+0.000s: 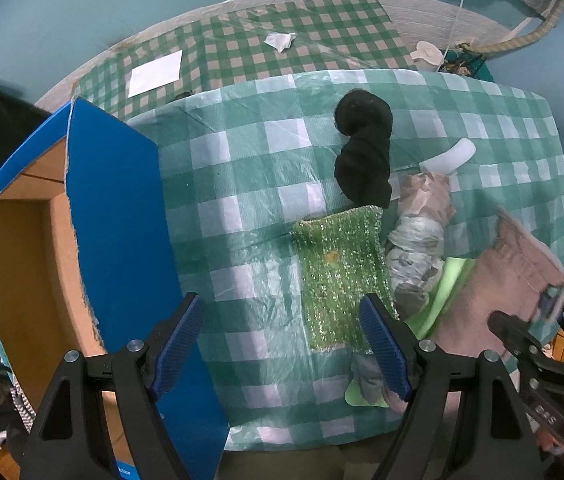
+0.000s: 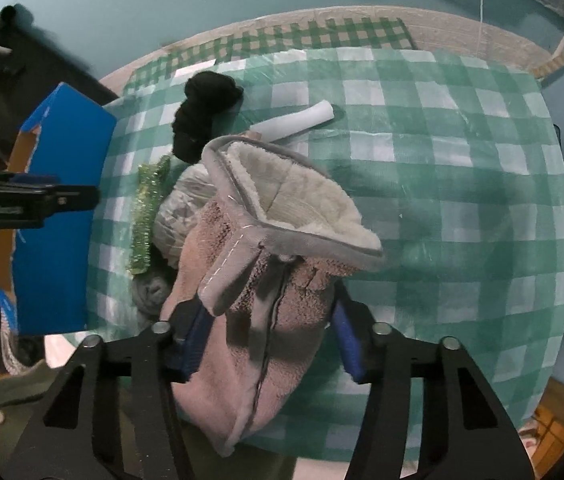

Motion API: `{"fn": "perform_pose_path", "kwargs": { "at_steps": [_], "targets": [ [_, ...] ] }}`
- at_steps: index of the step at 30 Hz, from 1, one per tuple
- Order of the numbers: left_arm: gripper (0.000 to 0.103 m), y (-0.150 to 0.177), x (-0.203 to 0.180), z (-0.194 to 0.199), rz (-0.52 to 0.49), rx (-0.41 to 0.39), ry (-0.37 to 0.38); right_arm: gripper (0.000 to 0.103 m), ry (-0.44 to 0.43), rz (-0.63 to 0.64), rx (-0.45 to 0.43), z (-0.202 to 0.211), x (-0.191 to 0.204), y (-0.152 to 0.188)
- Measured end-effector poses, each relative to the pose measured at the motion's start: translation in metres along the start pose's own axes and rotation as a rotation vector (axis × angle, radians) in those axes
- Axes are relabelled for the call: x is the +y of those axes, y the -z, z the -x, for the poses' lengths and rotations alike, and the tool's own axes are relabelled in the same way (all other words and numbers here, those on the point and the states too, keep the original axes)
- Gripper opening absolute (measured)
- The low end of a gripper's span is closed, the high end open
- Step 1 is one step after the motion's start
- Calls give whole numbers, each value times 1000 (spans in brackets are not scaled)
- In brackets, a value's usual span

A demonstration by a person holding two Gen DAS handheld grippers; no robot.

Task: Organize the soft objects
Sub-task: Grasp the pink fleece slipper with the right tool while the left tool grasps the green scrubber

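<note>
The right gripper (image 2: pixel 268 346) is clamping a pink fleece pouch (image 2: pixel 250 320) between its blue pads, holding it over the near edge of the desk (image 2: pixel 461 184); the pouch's cream lining is facing up. The left gripper (image 1: pixel 282 346) is hanging wide and empty, pointing down over the checked cloth, its right pad lying just over the near edge of a glittery green cloth (image 1: pixel 337 276). Far of that cloth a black roll (image 1: pixel 363 152) is lying, with a white tube (image 1: pixel 451 158) to its right and a grey bundle (image 1: pixel 415 248) beside the cloth. A blue box (image 1: pixel 118 216) is standing open at the desk's left edge.
</note>
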State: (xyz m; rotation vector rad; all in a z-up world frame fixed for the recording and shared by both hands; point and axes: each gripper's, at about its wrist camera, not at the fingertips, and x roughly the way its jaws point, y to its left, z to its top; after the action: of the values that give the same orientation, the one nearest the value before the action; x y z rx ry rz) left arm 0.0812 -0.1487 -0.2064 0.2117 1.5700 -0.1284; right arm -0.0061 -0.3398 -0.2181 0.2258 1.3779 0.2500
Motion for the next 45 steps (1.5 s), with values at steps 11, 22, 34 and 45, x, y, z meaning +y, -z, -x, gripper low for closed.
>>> {"fn": "perform_pose_path", "kwargs": {
  "at_steps": [11, 22, 34, 45],
  "targets": [
    [81, -14, -10, -16, 25, 40, 43, 27, 12, -3, 12, 17, 1, 7],
    [81, -29, -24, -35, 22, 83, 26, 21, 33, -15, 1, 34, -1, 4],
    [36, -31, -24, -48, 46, 117, 74, 21, 56, -25, -39, 54, -2, -16],
    [7, -14, -14, -34, 52, 59, 138, 21, 74, 6, -69, 63, 10, -23]
  ]
}}
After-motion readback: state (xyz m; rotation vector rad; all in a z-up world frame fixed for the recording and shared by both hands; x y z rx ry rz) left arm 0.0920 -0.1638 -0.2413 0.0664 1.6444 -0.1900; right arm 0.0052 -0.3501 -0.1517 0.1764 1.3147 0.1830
